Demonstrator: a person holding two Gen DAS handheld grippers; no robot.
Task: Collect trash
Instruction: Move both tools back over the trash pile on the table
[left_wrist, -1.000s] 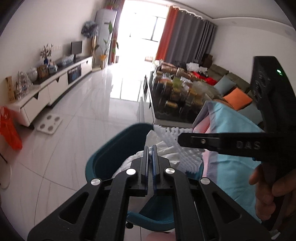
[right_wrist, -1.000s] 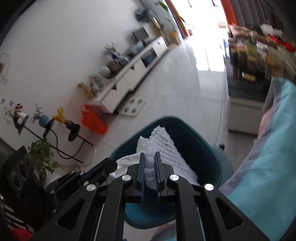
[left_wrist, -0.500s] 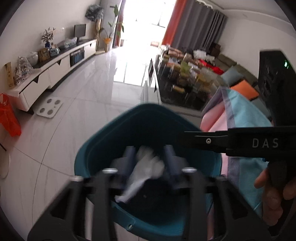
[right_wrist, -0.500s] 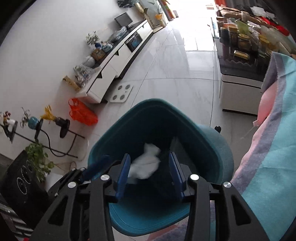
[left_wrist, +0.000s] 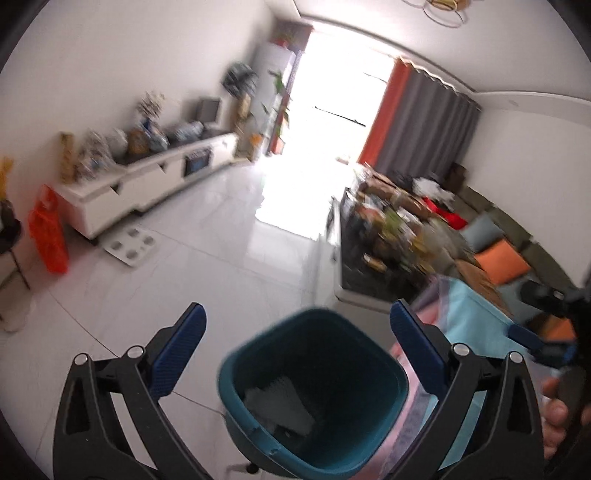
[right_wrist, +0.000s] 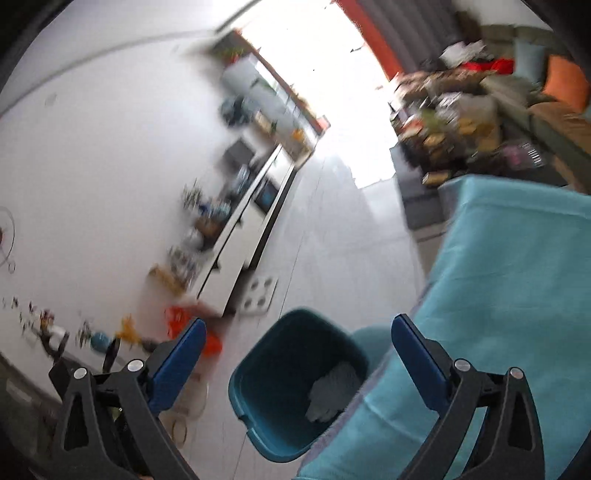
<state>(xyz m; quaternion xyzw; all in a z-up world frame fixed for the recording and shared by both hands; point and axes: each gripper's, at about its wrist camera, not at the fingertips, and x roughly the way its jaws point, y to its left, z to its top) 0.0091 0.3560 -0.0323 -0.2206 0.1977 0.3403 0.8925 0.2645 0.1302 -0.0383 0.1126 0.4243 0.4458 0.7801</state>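
Note:
A teal trash bin (left_wrist: 236, 380) stands on the white floor beside the table; it also shows in the right wrist view (right_wrist: 255, 373). White crumpled and ridged trash (left_wrist: 280, 406) lies inside it, also seen in the right wrist view (right_wrist: 332, 391). My left gripper (left_wrist: 297, 328) is open wide and empty above the bin. My right gripper (right_wrist: 297, 343) is open wide and empty, higher above the bin. The right gripper's body shows at the right edge of the left wrist view (left_wrist: 554, 350).
A table with a turquoise and pink cloth (right_wrist: 498, 295) stands right of the bin. A cluttered coffee table (left_wrist: 388, 236) and a sofa with cushions (left_wrist: 498, 254) lie beyond. A white TV cabinet (left_wrist: 147, 184), an orange bag (left_wrist: 48, 229) and a floor scale (left_wrist: 129, 247) are at the left.
Both grippers opened fully and let the white trash fall into the bin. Both have lifted up and away from the bin.

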